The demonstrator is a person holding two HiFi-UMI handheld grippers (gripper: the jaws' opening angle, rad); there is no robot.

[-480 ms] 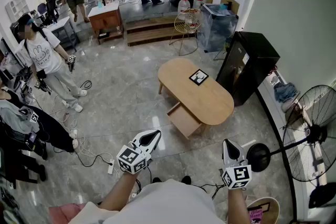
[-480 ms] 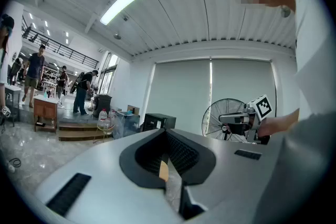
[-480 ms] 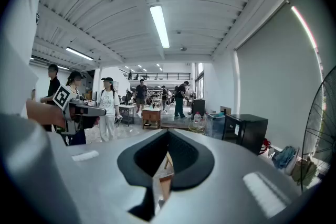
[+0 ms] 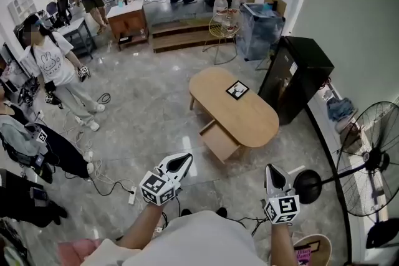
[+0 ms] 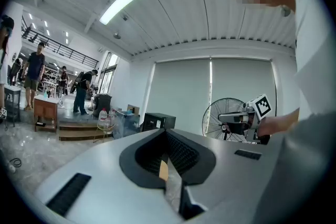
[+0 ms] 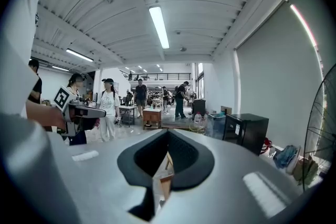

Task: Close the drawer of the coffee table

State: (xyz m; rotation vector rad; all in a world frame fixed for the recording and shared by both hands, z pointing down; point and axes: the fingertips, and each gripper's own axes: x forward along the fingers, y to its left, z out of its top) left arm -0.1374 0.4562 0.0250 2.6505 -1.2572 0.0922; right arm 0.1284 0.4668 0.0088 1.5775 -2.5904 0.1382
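The oval wooden coffee table (image 4: 249,116) stands on the grey tiled floor ahead of me, with a black-and-white card (image 4: 237,90) on its top. Its drawer (image 4: 219,142) is pulled out toward me on the near left side. My left gripper (image 4: 184,159) hovers low in the head view, well short of the drawer, jaws together and empty. My right gripper (image 4: 272,170) is to its right, also short of the table, jaws pressed to a point with nothing in them. Each gripper view looks level across the room: the left gripper (image 5: 167,165) and right gripper (image 6: 167,159) show only a thin slit.
A black cabinet (image 4: 295,76) stands right behind the table. A standing fan (image 4: 371,157) and its round base (image 4: 307,186) are to my right. Cables and a power strip (image 4: 131,197) lie on the floor at the left, where people (image 4: 53,65) stand. A bin (image 4: 259,27) and wooden steps (image 4: 181,35) are beyond.
Both grippers and the drawer stand as before. Only the people at the left have shifted a little.
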